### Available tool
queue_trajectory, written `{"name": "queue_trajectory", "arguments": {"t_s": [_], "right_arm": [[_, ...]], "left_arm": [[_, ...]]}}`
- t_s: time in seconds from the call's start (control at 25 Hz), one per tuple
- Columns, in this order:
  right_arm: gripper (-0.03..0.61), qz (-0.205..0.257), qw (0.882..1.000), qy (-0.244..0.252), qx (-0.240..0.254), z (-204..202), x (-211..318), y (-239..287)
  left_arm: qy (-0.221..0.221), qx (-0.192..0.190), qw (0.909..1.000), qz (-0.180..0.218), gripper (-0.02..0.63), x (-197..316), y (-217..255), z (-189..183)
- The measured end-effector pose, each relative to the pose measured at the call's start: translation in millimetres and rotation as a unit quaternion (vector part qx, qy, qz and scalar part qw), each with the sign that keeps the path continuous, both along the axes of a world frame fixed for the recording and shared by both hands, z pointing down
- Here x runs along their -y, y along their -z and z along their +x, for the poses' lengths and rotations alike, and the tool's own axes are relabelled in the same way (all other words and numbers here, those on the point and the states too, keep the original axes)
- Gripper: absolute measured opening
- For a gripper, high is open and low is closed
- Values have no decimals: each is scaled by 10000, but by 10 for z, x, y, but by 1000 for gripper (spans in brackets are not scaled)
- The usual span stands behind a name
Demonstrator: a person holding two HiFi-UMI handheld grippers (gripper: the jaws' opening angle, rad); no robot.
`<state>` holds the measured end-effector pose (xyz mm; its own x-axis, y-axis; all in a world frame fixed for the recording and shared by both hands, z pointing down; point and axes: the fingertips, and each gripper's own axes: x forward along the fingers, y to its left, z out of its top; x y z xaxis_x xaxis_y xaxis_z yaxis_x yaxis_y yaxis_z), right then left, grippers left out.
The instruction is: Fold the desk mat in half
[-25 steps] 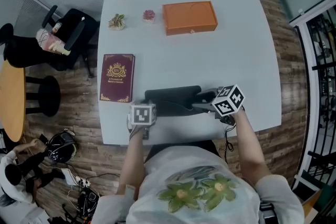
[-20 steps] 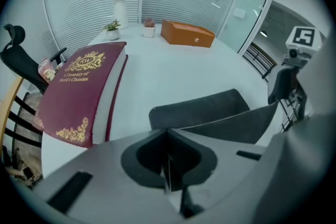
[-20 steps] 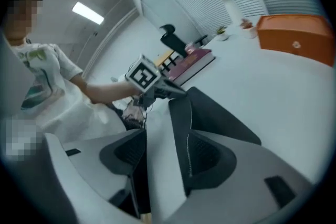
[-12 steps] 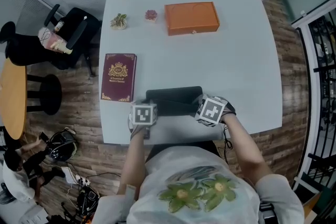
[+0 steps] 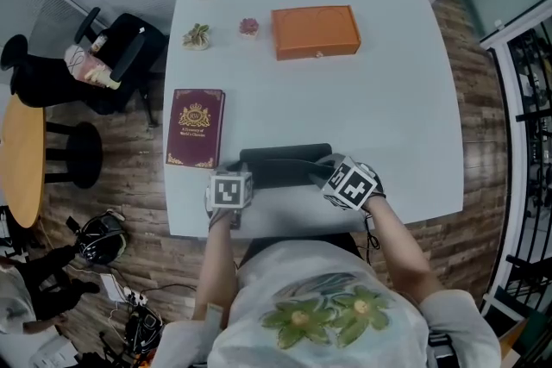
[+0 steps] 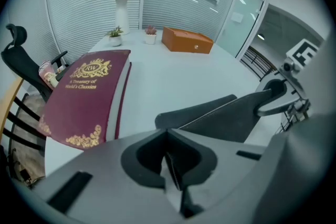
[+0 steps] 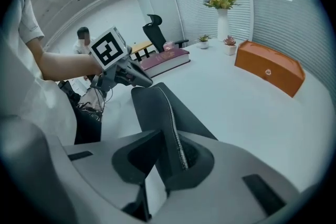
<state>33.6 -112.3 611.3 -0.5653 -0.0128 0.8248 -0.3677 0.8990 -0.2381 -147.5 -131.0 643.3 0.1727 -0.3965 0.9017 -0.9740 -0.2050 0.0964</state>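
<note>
Dark grey stitched desk mat [image 5: 280, 161] lying along near edge of white table [image 5: 388, 99], front edge raised. Clamping left corner in shut left tongs [image 6: 170, 173]; right tongs [image 7: 169, 162], just closing, pinching right edge. Risking skewed fold if either thin grip is slipping or hands are lifting unevenly.

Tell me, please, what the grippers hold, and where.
The desk mat, by its near edge: left gripper clamped on the left corner, right gripper, jaws just closing, on the right.
</note>
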Motion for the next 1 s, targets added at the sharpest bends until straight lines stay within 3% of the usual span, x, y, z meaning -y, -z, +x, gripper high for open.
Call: {"name": "queue_trajectory", "arguments": {"t_s": [0.16,0.52,0.72,0.84,1.0], "right_arm": [[51,207,9994,-261,65,-23,145,37],[51,321,9969,-712,-74,26,481,-119],[57,188,9976,-645,-135,10,542,-237],[71,164,9981,-560,-177,-10,554,-297],[174,253,9959,-845,-223,37,631,-315]], "left_arm": [[247,-422,9982,346,5,55,172,-37],[60,-473,9958,785,5,124,396,27],[-234,-499,9955,770,5,156,369,207],[-419,-520,9962,562,5,137,281,323],[-566,-402,9974,194,5,69,83,375]]}}
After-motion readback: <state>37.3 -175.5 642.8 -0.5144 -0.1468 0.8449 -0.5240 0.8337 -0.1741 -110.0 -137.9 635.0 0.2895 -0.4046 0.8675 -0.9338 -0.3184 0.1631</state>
